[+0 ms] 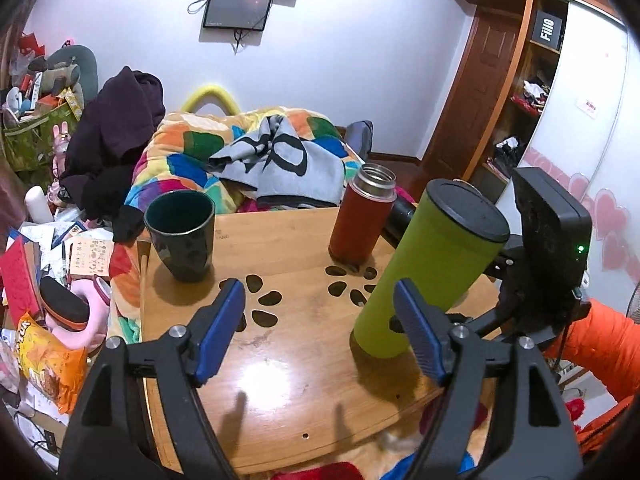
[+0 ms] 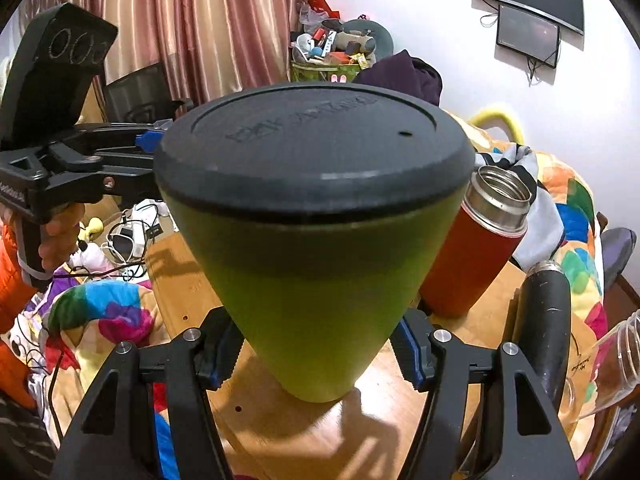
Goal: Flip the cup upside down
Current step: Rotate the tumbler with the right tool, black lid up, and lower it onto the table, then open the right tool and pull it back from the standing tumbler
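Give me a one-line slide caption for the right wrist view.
Right gripper straddles the base of the lidded green cup standing on the wooden table, red flask behind.

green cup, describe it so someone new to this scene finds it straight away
Start at the wooden table in front of the bed. Three tall vessels stand on it: a dark mug at the left, a red flask at the back, and the green cup on the right. It alone is lime green with a black lid, and the right gripper straddles its base.
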A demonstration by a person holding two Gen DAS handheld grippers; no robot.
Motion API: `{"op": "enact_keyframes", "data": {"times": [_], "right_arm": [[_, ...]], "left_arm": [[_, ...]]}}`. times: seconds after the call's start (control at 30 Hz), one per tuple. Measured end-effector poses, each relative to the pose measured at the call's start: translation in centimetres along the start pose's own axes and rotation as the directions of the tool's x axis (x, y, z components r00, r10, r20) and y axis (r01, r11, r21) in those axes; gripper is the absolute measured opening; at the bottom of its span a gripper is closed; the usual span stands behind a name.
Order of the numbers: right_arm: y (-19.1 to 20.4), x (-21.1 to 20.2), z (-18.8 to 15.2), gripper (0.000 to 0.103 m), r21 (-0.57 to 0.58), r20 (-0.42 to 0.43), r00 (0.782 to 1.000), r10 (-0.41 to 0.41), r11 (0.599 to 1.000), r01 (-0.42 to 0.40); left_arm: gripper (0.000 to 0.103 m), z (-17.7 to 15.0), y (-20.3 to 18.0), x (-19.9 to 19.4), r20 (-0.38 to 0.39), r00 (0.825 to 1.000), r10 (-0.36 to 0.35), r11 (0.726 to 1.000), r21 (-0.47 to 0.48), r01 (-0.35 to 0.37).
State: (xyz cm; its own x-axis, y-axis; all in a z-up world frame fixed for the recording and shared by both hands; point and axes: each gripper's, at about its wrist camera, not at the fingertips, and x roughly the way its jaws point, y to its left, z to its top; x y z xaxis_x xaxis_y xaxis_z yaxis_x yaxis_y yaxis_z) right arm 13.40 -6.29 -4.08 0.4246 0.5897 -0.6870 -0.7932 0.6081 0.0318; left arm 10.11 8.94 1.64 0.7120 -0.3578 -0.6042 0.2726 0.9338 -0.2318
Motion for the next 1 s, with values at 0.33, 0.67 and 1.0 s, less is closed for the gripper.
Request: {"op": "enact_keyframes", "data": {"times": [0.33, 0.67, 1.0], "right_arm": [[0.1, 0.4, -0.4, 0.062, 0.014, -0.02, 1.0, -0.006, 1.0, 0.006], [1.0, -2.7, -2.5, 0.083, 0.034, 0.022, 0.998, -0.063, 0.998, 0.062], [2.8, -9.2, -4.3, 0.102, 0.197, 0.189, 0.951, -0.245, 0.958, 0.208]], "left_arm": [[0.078, -0.5, -1.4, -0.4, 0.026, 1.0, -0.007, 0.998, 0.06, 0.005], [0.089, -1.5, -3.8, -1.6, 0.082, 0.996, -0.021, 0.99, 0.142, 0.009], [0.1, -3.6, -6.1, -3.8, 0.21, 0.977, 0.021, 0.989, 0.138, -0.051]]}}
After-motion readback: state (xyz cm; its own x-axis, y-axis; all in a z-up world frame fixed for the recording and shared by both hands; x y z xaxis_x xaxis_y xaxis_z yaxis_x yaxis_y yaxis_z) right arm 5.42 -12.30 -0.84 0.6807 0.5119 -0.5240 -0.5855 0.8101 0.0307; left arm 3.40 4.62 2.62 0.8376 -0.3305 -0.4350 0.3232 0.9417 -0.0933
